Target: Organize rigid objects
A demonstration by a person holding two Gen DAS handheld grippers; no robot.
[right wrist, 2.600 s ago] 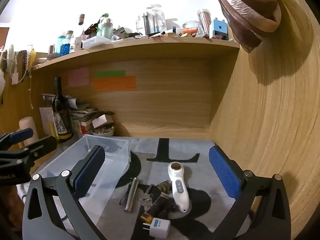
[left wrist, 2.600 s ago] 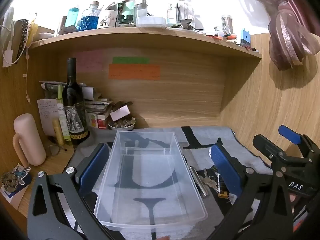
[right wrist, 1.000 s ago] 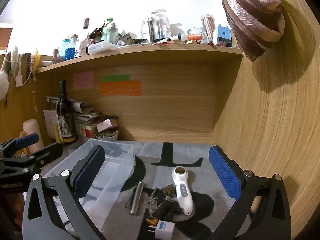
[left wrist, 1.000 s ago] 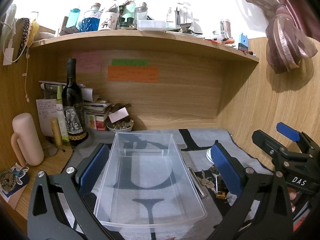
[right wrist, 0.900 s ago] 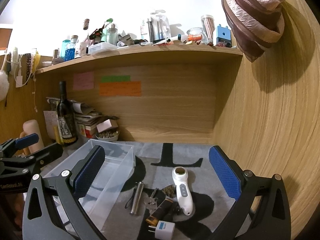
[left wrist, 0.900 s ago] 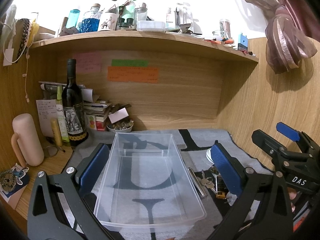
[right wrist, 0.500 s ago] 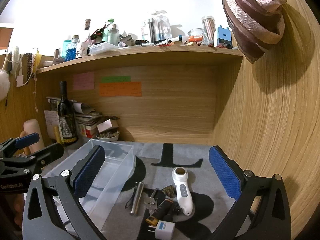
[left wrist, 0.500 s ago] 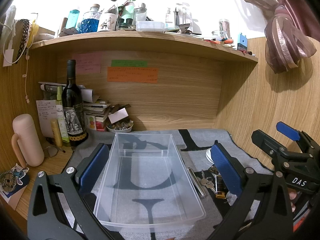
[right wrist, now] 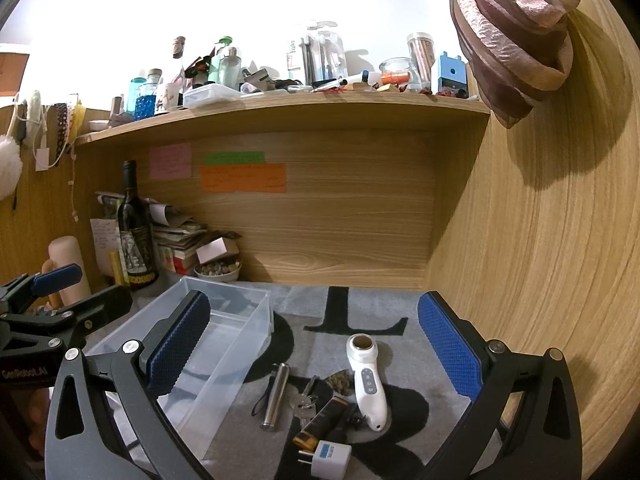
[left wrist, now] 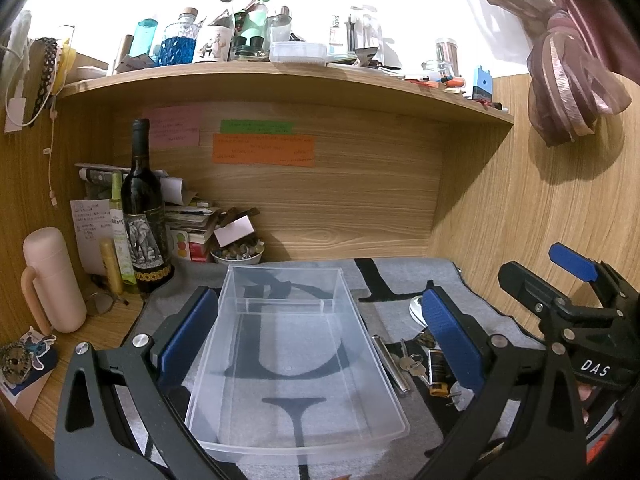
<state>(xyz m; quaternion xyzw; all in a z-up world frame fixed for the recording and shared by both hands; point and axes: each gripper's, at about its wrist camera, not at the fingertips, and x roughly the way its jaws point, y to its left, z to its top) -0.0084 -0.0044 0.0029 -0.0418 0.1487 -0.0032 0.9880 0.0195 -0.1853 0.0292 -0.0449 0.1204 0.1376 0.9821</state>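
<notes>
An empty clear plastic bin [left wrist: 292, 356] sits on a grey mat with black letters [right wrist: 360, 304]; it also shows in the right wrist view [right wrist: 216, 344]. My left gripper [left wrist: 320, 336] is open and empty, its jaws either side of the bin. Right of the bin lies a cluster: a metal flashlight [right wrist: 276, 396], keys [right wrist: 306, 400], a dark lighter [right wrist: 320, 420], a white handheld device [right wrist: 366, 384] and a white plug adapter [right wrist: 330, 458]. My right gripper [right wrist: 314, 344] is open and empty above the cluster.
A wine bottle [left wrist: 144, 216], a pink flask [left wrist: 52, 280], stacked books and a small bowl [left wrist: 238, 252] stand at the back left. A cluttered wooden shelf [left wrist: 280, 80] runs overhead. A wooden wall [right wrist: 540, 260] closes the right side.
Both grippers have pulled back and risen slightly over the last seconds; in the last second almost nothing moved. Both stay open and empty.
</notes>
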